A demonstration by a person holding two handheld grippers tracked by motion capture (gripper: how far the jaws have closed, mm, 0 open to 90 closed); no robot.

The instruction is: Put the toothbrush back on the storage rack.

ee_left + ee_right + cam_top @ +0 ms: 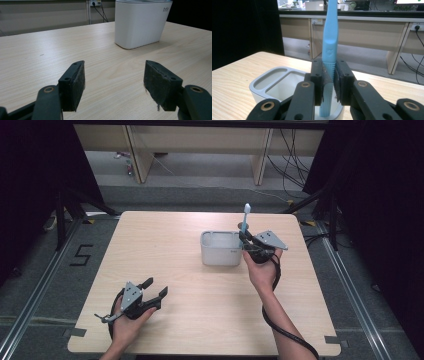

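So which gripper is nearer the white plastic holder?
Right. The right gripper holds a blue toothbrush upright at the white plastic holder; the left gripper rests open, well short of it.

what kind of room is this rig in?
Probably a lab or office workspace set up for recording: a light wood table ringed by black curtains, taped floor markings, and desks with wall sockets and trailing cables behind.

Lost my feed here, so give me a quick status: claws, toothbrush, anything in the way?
Right claw shut on blue toothbrush, upright over the grey holder. Left claw open, idle on the table. Nothing blocking.
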